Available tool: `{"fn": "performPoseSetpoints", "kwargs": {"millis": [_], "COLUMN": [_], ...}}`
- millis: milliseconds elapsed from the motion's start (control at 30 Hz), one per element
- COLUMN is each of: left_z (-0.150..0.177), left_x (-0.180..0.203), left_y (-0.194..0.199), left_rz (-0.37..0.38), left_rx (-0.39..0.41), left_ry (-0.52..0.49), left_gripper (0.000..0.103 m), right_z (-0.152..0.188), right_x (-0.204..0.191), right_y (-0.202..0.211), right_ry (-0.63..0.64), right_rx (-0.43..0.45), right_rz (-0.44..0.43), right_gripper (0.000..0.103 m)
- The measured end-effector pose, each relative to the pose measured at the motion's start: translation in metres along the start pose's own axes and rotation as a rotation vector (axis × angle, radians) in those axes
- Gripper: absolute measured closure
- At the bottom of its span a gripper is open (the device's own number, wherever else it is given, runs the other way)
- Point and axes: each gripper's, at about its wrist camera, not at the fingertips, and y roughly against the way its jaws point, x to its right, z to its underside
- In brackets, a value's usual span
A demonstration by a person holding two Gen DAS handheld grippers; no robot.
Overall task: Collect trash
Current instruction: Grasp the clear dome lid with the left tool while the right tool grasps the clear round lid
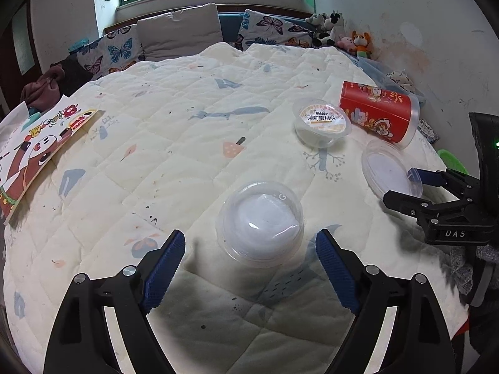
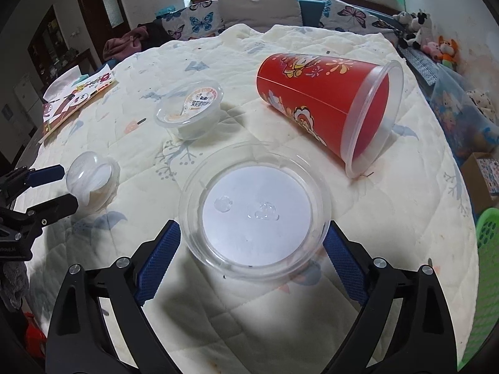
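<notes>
Pickup stage: left tool (image 1: pixel 251 243) gaped empty, small clear plastic dome cup (image 1: pixel 260 221) at twelve; right tool (image 2: pixel 252 233) gaped empty around flat clear round lid (image 2: pixel 254 208). Next: squeeze gently.

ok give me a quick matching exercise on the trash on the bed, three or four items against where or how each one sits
Items:
1. red cup
2. flat clear lid
3. labelled tub
4. clear dome cup

States:
A. just ahead of the open left gripper
B. lying on its side, open mouth showing
C. upright, printed seal on top
D. just ahead of the open right gripper, water drops on it

Pairs: 1-B, 2-D, 3-C, 4-A
</notes>
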Motion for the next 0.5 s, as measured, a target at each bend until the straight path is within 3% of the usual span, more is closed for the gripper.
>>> {"fn": "performPoseSetpoints", "kwargs": {"millis": [400, 500], "left_z": [-0.009, -0.009], "left_x": [0.012, 0.013], "left_y": [-0.014, -0.019], "left_rz": [-0.007, -0.006], "left_rx": [-0.013, -0.021], "left_ry": [-0.043, -0.046], "left_gripper": [0.021, 0.026], "right_z": [-0.003, -0.002], "right_x": [-0.001, -0.002], "right_y": [-0.006, -0.004], "right_ry": [-0.009, -0.006], "right_rx": [0.002, 0.012], "right_rz": [0.024, 0.032], "right_gripper": [0.012, 0.013]}}
